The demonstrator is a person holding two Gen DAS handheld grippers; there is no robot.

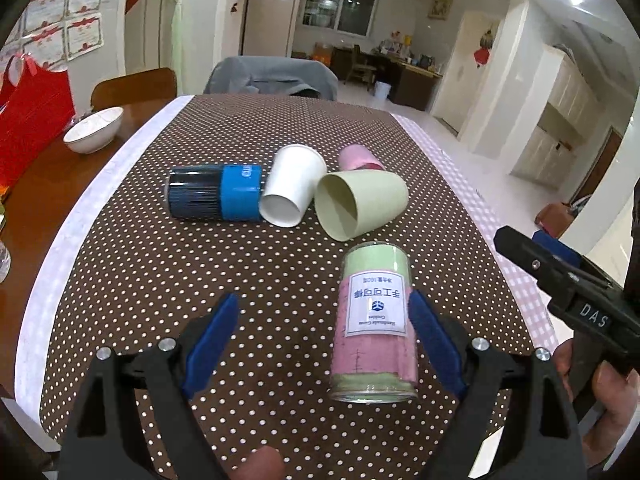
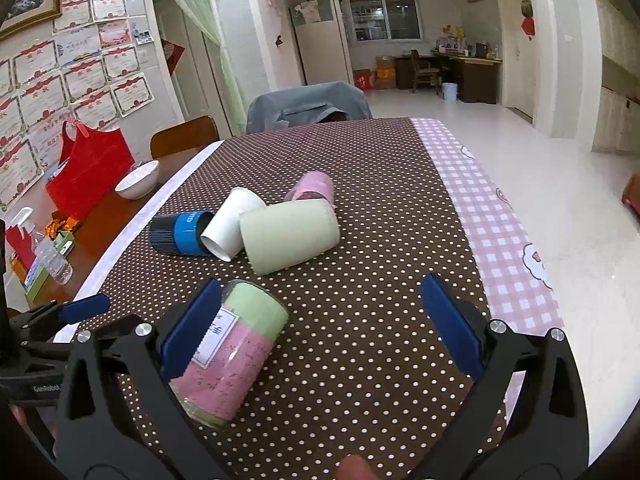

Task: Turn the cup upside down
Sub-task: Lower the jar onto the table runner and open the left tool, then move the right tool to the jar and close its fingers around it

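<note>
A clear cup with a green and pink label point(image 1: 374, 324) stands upside down on the dotted cloth, close to my left gripper's right finger; it also shows in the right wrist view point(image 2: 232, 356), beside my right gripper's left finger. Both my left gripper point(image 1: 322, 340) and my right gripper point(image 2: 324, 328) are open and empty. Farther back lie a pale green cup point(image 1: 360, 202) point(image 2: 290, 236), a white cup point(image 1: 292, 184) point(image 2: 232, 226), a blue and black cup point(image 1: 214, 192) point(image 2: 178, 232) and a pink cup point(image 1: 358, 158) point(image 2: 314, 186), all on their sides.
A white bowl point(image 1: 94, 130) and a red bag point(image 2: 90, 168) sit on the wooden table at the left, with a spray bottle point(image 2: 46, 248). A chair with a grey cover point(image 1: 272, 76) stands at the far end. The table's right edge has pink checked cloth point(image 2: 492, 220).
</note>
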